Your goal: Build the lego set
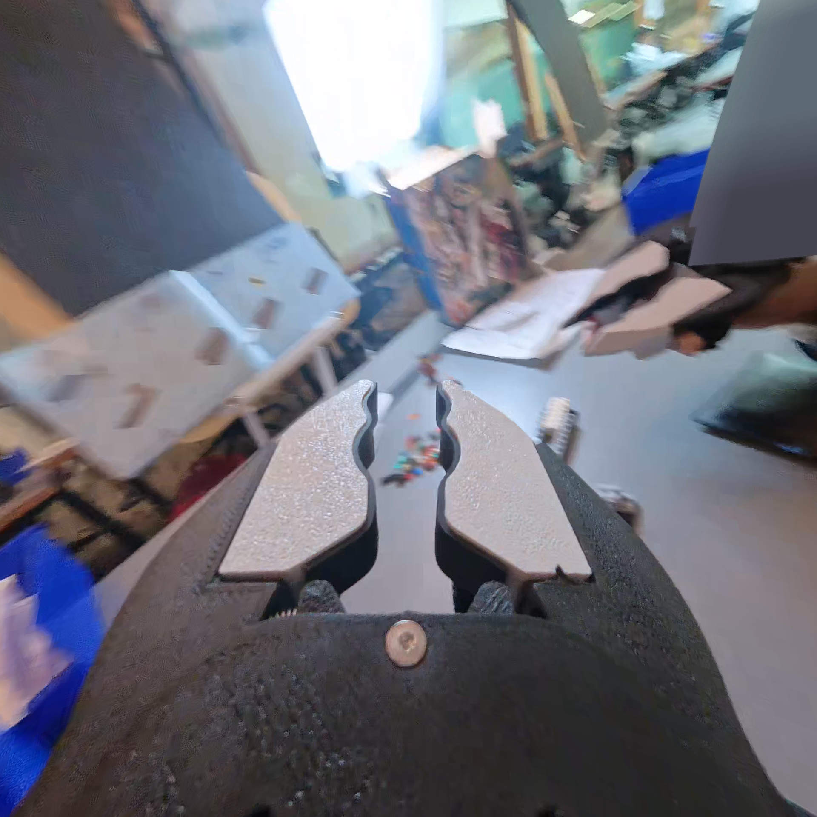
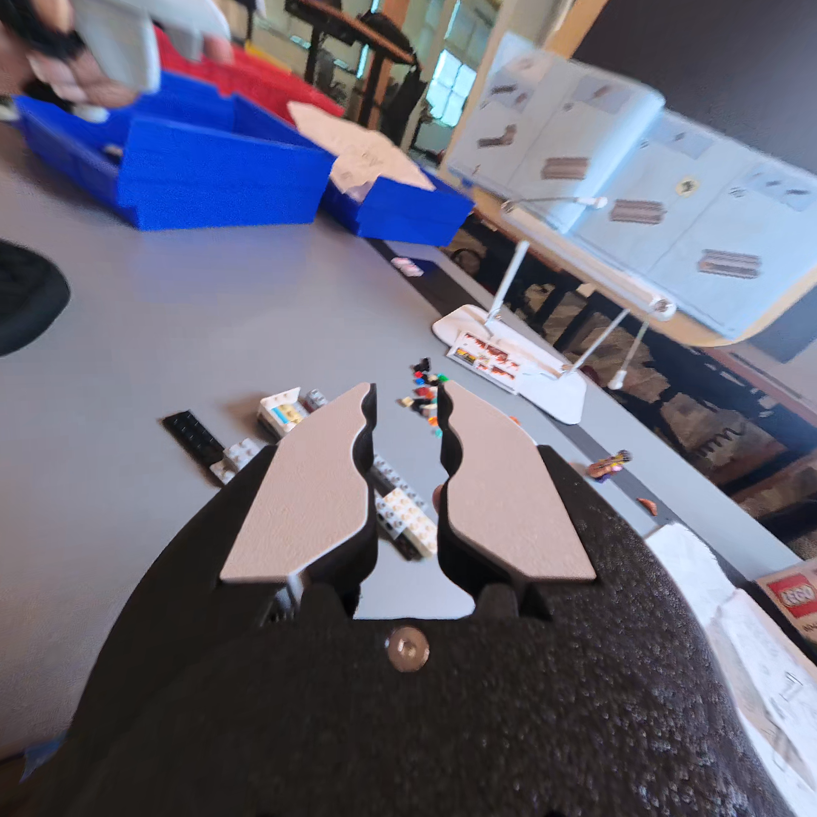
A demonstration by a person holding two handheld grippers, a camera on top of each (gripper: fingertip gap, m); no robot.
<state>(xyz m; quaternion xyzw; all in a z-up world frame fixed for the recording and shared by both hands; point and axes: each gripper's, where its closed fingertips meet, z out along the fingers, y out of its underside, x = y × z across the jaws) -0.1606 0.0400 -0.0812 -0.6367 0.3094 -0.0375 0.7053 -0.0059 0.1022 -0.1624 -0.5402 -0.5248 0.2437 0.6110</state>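
Note:
My left gripper [image 1: 406,389] is open and empty, held high above the grey table [image 1: 619,442]; the view is blurred. A pile of small coloured pieces [image 1: 415,460] shows far below between its fingers. My right gripper [image 2: 409,389] is open and empty, low over the table [image 2: 177,318]. Below its fingers lies a white and black brick assembly [image 2: 406,517]. A black plate [image 2: 192,435], a small white build [image 2: 283,413] and the coloured pieces [image 2: 424,393] lie just ahead. The right gripper [image 1: 654,300] shows in the left wrist view, the left gripper [image 2: 119,48] in the right wrist view.
An instruction booklet [image 2: 641,199] rests on a white stand [image 2: 508,358] at the table's far edge. Blue bins [image 2: 221,168] stand at the back left. A minifigure [image 2: 610,464] lies to the right. A set box [image 2: 791,592] and white paper [image 2: 729,641] are near right. My hands' fingertips stand some 20 cm from each other. From the right gripper's tips to the black plate [image 2: 192,435] is close to 15 cm.

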